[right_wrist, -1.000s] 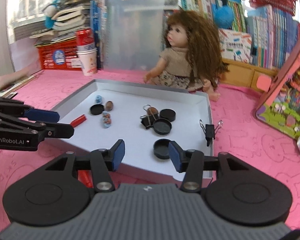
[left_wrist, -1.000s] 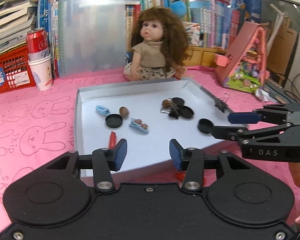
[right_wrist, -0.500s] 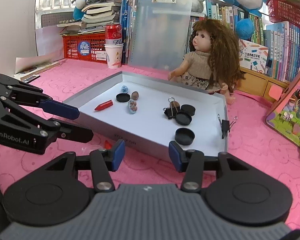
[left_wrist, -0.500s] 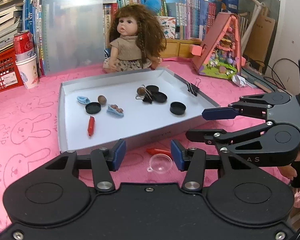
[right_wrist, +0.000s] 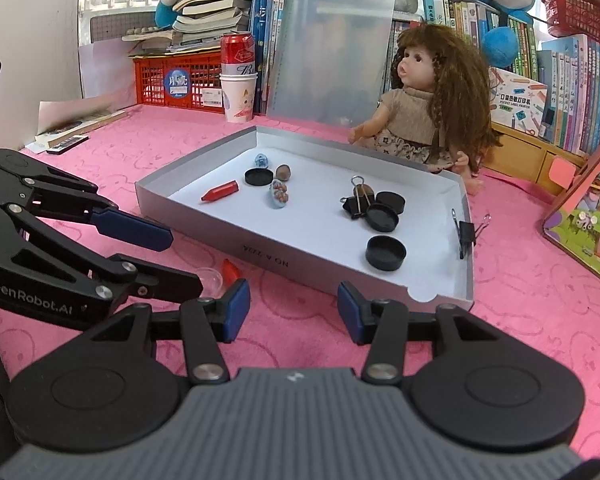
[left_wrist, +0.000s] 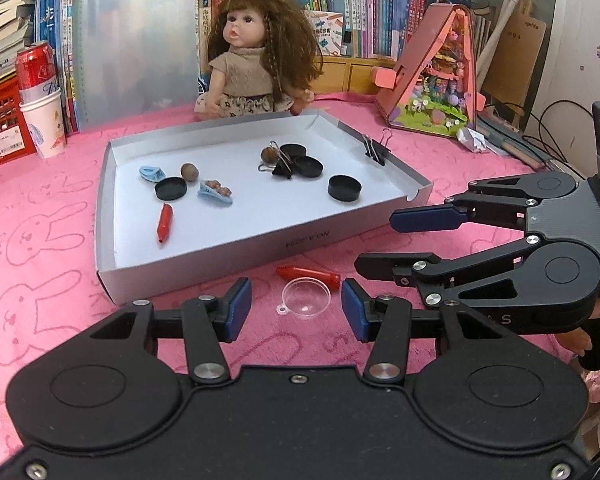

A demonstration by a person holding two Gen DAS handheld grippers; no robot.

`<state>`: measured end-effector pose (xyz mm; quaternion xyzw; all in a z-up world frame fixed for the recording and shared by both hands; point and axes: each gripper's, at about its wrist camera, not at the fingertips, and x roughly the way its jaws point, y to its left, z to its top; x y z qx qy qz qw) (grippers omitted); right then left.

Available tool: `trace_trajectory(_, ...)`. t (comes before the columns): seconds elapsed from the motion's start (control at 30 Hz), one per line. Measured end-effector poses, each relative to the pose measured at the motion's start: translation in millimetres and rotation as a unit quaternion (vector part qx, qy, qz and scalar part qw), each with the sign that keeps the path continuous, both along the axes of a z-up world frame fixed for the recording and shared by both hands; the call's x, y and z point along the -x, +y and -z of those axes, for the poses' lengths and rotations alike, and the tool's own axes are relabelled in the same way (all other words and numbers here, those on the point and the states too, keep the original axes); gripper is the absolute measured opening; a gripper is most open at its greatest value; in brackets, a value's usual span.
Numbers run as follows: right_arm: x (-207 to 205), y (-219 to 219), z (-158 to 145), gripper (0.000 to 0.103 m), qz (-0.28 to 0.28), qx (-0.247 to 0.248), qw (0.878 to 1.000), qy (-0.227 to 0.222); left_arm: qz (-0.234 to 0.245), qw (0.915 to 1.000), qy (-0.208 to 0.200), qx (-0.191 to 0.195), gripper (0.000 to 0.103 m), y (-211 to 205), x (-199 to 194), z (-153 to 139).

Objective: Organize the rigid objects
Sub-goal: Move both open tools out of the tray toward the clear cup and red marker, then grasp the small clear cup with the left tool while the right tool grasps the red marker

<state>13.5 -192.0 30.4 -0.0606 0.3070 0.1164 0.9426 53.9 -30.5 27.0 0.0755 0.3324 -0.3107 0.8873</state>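
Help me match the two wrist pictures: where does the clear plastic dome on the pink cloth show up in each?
Left wrist view: the clear plastic dome lies low in the middle, beside a red crayon.
Right wrist view: low on the left, the dome is half hidden behind the left claw.
Shared landmark: the silver tray, just behind it in both.

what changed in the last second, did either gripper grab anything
Both views have pulled back from the tray, so the clear dome and a red crayon on the pink cloth now show before the left gripper. The right gripper has drawn back too. Nothing was taken or let go. Both jaws stay open and empty; the tray's contents are unmoved.
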Motion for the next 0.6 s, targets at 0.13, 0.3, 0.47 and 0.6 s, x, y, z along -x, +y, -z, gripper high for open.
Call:
trace_trajectory(0.13, -0.4, 0.7, 2.8, 0.064, 0.001, 0.003, 1.000, 0.002, -0.001, 1.0000, 0.007, 0.000, 0.047, -2.2, -1.1, 5.0)
trace_trajectory(0.3, -1.0, -1.0, 5.7, 0.064, 0.002, -0.001, 1.000, 0.008, -0.001, 0.9999, 0.013, 0.000, 0.043, -3.8, -2.5, 8.9)
trace_trajectory(0.47, -2.7, -0.1, 8.0, 0.064, 0.002, 0.002, 1.000, 0.010, -0.006, 0.9998, 0.021, 0.002, 0.038, -4.6, -5.1, 12.2)
trace_trajectory(0.6, -3.4, -0.3, 10.7, 0.064, 0.004, 0.000, 1.000, 0.014, -0.006, 0.9997, 0.024, 0.002, 0.035, -5.4, -6.7, 14.5)
